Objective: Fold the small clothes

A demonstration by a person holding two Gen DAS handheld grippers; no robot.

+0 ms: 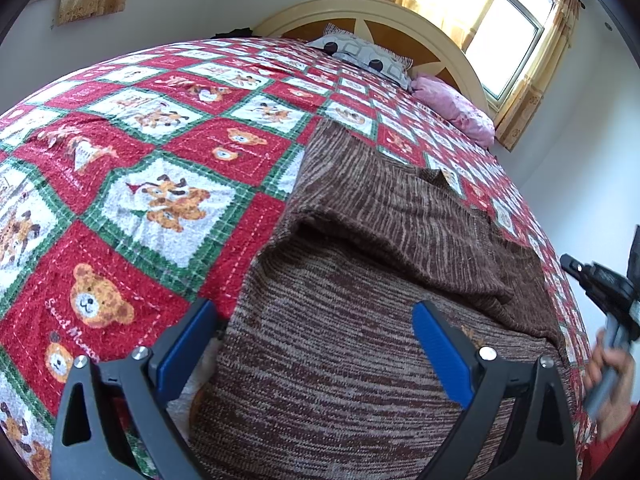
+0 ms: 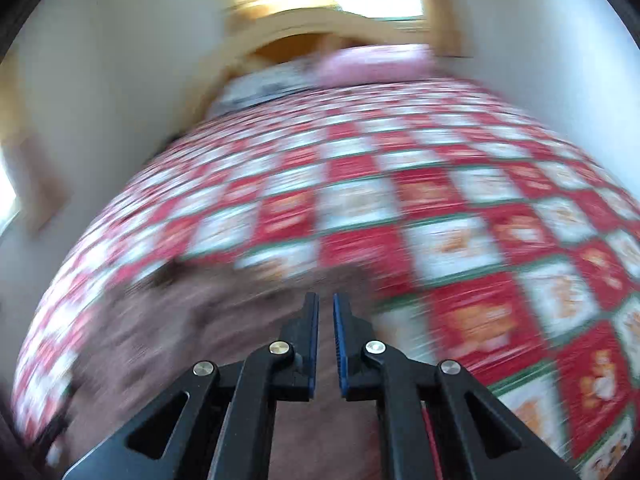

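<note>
Now my left claw point(image 1: 316, 344) hangs wide apart over the sweater point(image 1: 360, 280) on the bed point(image 1: 120, 160); my right claw point(image 2: 326, 320) is nearly together, empty. Soft, floppy knit: I'd pinch a hem corner just ahead.

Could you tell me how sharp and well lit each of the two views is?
Left wrist view: sharp, the brown knit garment and quilt crisp, the window blown out. Right wrist view: heavy motion blur smears the bed, only the right gripper stays sharp.
</note>
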